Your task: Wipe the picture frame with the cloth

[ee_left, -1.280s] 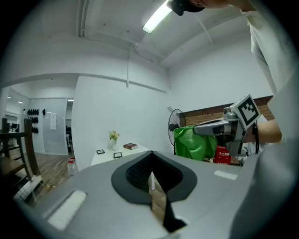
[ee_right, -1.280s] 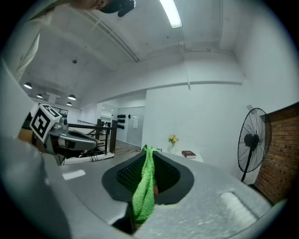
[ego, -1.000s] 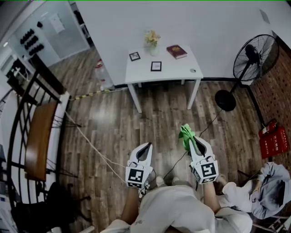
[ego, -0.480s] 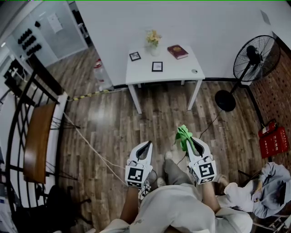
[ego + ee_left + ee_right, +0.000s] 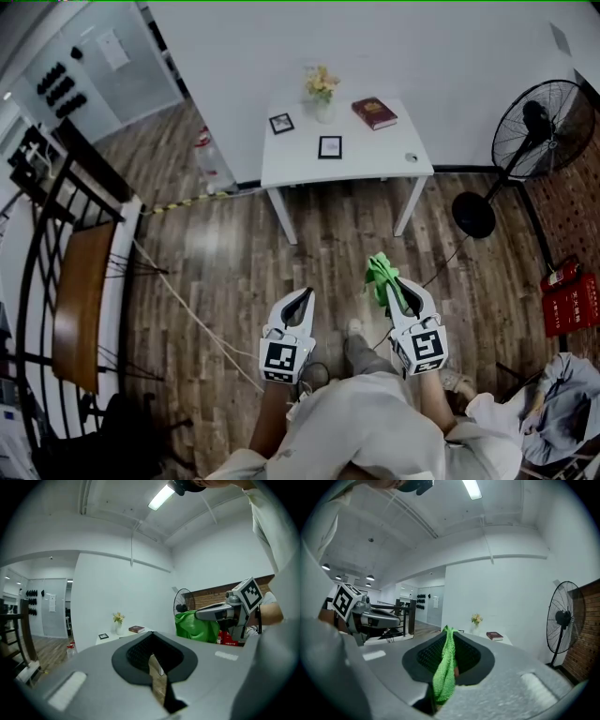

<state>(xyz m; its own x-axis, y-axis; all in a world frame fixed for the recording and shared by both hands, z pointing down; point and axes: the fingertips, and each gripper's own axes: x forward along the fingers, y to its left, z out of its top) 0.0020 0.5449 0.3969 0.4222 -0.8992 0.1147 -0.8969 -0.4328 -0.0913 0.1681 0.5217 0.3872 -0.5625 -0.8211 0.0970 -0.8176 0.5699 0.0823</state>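
Observation:
A green cloth [image 5: 381,277] hangs from my right gripper [image 5: 395,284], which is shut on it; in the right gripper view the cloth [image 5: 445,667] is pinched between the jaws. My left gripper [image 5: 300,298] is shut and holds nothing, its jaws [image 5: 157,667] closed together. Two small black picture frames stand on a white table [image 5: 375,159] well ahead of me: one [image 5: 329,147] near the table's middle, another [image 5: 280,123] at its back left. Both grippers hover over the wooden floor, far short of the table.
On the table also stand a vase of flowers [image 5: 322,92], a red book [image 5: 375,112] and a small round object [image 5: 411,157]. A standing fan [image 5: 534,141] is at the right, a red extinguisher [image 5: 562,295] beyond it. Chairs and a dark railing [image 5: 75,281] line the left. Cables cross the floor.
The view has shifted a little closer to the table. Both grippers stay in the same pose, the cloth still in the right one.

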